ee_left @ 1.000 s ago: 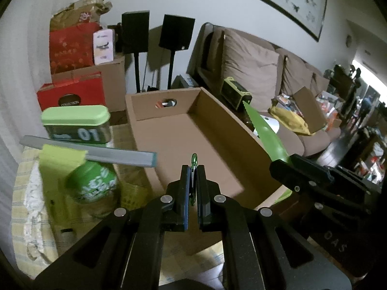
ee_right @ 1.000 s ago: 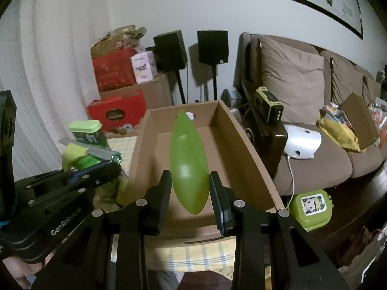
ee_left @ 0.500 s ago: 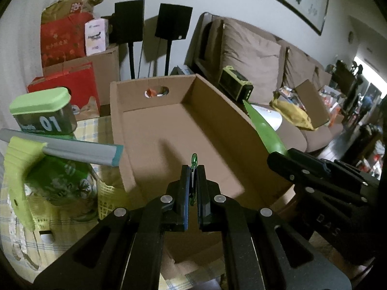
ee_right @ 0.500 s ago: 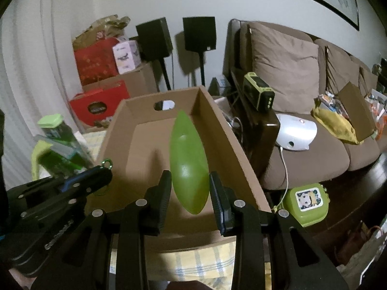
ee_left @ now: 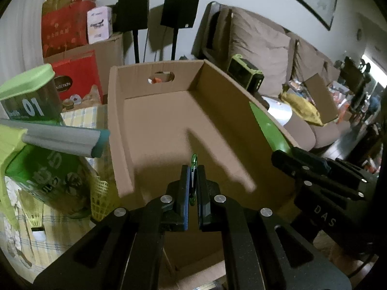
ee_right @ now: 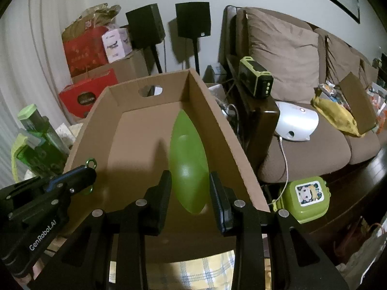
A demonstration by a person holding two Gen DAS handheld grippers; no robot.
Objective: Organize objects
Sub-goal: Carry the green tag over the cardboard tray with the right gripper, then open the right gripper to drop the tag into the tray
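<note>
An open brown cardboard box [ee_left: 121,130] [ee_right: 241,154] lies in front of both grippers; no loose item shows on its floor. My left gripper [ee_left: 192,169] is shut on a small green metal ring clip [ee_left: 194,159], held over the box's near part; the clip also shows in the right wrist view [ee_right: 91,163]. My right gripper [ee_right: 189,186] is shut on a green leaf-shaped plastic piece [ee_right: 187,157], held over the box's right side; it also shows in the left wrist view [ee_left: 268,128].
Left of the box stand a green-lidded tin [ee_left: 26,94], a green jar [ee_left: 48,176] with a grey stick [ee_left: 60,137] across it, and yellow mesh [ee_left: 100,198] on a checked cloth. Sofa [ee_right: 302,125], speakers [ee_right: 192,19] and red boxes [ee_right: 84,48] lie behind. A green lunch box [ee_right: 306,197] sits to the right.
Both grippers have moved forward over the box, which now looms larger. The items on the left have slid further left in view. Both grips are unchanged.
</note>
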